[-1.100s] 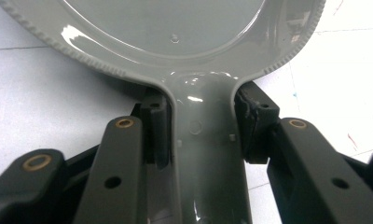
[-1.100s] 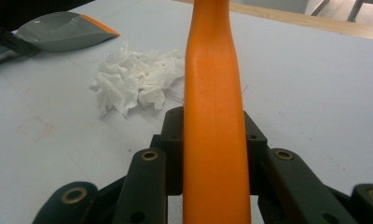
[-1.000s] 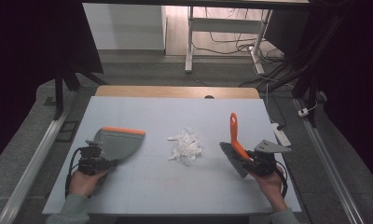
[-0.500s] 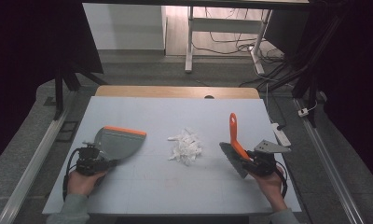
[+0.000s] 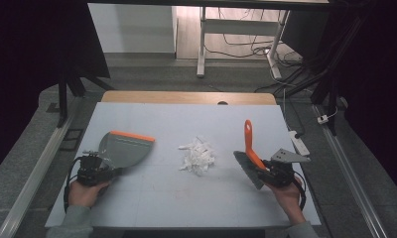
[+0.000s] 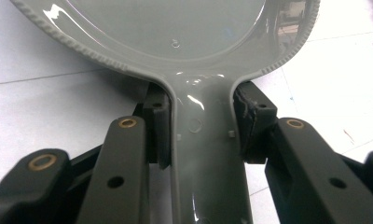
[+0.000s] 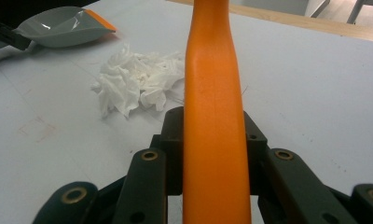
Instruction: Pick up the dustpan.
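Left gripper (image 5: 101, 171): at the table's left, clamped on the handle of the grey dustpan (image 5: 124, 151); in the left gripper view both pads press the handle's sides.
Dustpan: flat on the table (image 5: 186, 119), its orange-edged mouth turned toward the middle, well apart from the paper.
Paper scraps (image 5: 197, 157): a white crumpled heap at the table's centre, between dustpan and brush, touching neither.
Brush (image 5: 250, 148): orange handle pointing away from the person, dark bristle head near the gripper.
Right gripper (image 5: 272, 171): at the table's right, closed tight around the brush's orange handle.
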`<state>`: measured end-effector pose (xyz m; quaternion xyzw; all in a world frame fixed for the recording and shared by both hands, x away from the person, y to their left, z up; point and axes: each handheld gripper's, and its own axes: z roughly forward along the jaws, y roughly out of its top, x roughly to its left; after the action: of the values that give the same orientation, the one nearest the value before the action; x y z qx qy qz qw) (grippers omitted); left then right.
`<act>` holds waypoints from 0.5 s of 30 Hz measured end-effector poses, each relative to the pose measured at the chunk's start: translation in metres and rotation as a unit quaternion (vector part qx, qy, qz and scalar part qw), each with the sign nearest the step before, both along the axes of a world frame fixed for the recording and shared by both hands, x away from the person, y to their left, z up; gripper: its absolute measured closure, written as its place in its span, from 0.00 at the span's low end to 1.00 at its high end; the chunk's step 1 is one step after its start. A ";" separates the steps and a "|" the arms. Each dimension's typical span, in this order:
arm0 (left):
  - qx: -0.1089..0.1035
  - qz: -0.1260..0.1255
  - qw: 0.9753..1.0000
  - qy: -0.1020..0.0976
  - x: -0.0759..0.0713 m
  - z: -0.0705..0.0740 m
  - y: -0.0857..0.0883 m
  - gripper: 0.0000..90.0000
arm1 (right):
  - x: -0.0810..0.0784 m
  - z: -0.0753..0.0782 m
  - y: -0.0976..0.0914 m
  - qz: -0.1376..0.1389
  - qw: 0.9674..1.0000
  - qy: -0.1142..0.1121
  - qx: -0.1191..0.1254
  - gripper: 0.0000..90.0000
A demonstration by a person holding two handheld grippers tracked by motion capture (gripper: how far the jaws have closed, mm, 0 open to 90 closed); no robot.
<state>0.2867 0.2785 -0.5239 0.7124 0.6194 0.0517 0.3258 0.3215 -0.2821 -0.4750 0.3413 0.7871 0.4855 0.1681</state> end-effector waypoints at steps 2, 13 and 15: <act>-0.004 -0.003 1.000 -0.008 0.000 0.002 0.002 0.69 | 0.000 0.001 0.000 -0.001 1.000 -0.001 0.001 0.78; -0.017 -0.036 0.998 -0.051 0.004 0.013 0.007 0.69 | -0.004 0.006 0.004 0.002 1.000 -0.012 0.010 0.78; -0.018 -0.041 0.997 -0.057 0.004 0.014 0.008 0.69 | -0.003 0.006 0.004 0.002 1.000 -0.010 0.009 0.78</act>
<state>0.2907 0.2863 -0.5104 0.7273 0.5710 0.0677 0.3747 0.3182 -0.2780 -0.4692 0.3367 0.7815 0.4965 0.1716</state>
